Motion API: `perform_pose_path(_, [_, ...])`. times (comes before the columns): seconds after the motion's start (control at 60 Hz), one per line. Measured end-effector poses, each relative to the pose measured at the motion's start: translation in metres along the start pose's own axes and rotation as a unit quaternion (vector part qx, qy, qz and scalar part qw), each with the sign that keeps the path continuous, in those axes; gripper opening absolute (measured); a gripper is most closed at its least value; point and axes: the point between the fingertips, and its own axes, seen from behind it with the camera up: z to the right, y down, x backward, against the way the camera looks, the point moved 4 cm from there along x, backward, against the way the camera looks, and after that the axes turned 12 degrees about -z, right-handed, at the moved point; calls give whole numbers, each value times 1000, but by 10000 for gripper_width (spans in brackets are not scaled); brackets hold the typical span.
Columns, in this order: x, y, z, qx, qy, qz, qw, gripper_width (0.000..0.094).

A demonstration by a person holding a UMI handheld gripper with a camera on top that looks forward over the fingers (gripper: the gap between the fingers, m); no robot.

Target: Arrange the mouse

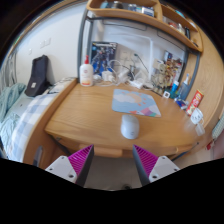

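Observation:
A grey-white mouse (130,127) lies on the wooden desk (85,118), near its front edge. Just behind it lies a pale blue patterned mouse mat (136,101). My gripper (113,162) hovers in front of the desk edge, well short of the mouse. Its fingers, with magenta pads (82,160), stand wide apart with nothing between them. The mouse is beyond the fingers, slightly nearer the right one.
A white bottle with a red cap (86,72) stands at the back of the desk, with small bottles and boxes (180,93) at the right. A black bag (39,76) leans at the left. Shelves (135,14) hang above.

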Motion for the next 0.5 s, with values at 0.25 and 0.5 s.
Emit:
perform_pose_path(0.25, [-91,-17,42,-68,-3,5,998,768])
perform_pose_path(0.5, [-169,-67,14,-68,-23,16,997,772])
